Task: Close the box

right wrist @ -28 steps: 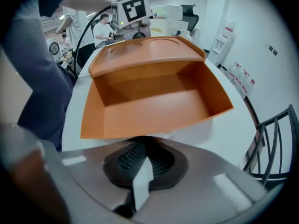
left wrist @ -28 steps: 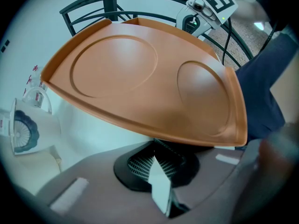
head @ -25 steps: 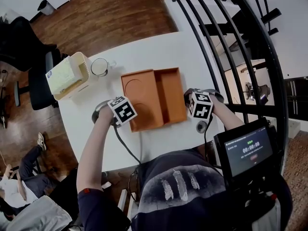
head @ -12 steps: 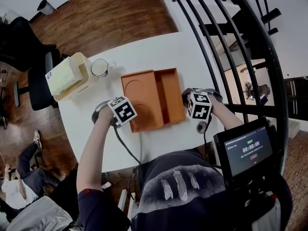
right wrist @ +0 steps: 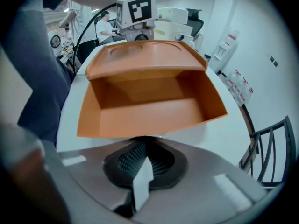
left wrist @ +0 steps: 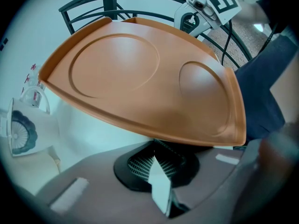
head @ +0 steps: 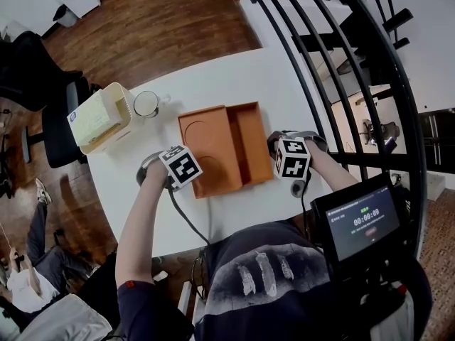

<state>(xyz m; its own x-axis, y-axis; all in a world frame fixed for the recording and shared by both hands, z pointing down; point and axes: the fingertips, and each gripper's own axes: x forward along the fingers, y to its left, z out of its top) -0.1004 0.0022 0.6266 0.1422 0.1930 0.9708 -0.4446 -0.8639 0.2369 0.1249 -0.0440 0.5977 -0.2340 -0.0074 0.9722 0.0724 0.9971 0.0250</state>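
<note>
An orange box (head: 254,139) stands open on the white table (head: 234,69), its hinged lid (head: 207,142) swung out to the left. In the right gripper view the box (right wrist: 149,106) gapes towards me and the lid (right wrist: 145,57) stretches away from its far wall. My left gripper (head: 195,179) is at the lid's outer edge; in its own view the lid (left wrist: 140,83) hangs clear of the table, its rim at the left gripper (left wrist: 161,148), which looks shut on it. My right gripper (head: 274,148) is against the box's right wall, and the right gripper (right wrist: 145,146) looks shut and empty.
A white mug (head: 146,102) and a cream basket (head: 99,116) stand at the table's far left. A black railing (head: 341,84) curves along the right side. An office chair (head: 60,119) and a seated person (head: 28,275) are on the left, off the table.
The right gripper has slid slightly left, closer to the box wall. The left gripper and lid have hardly moved.
</note>
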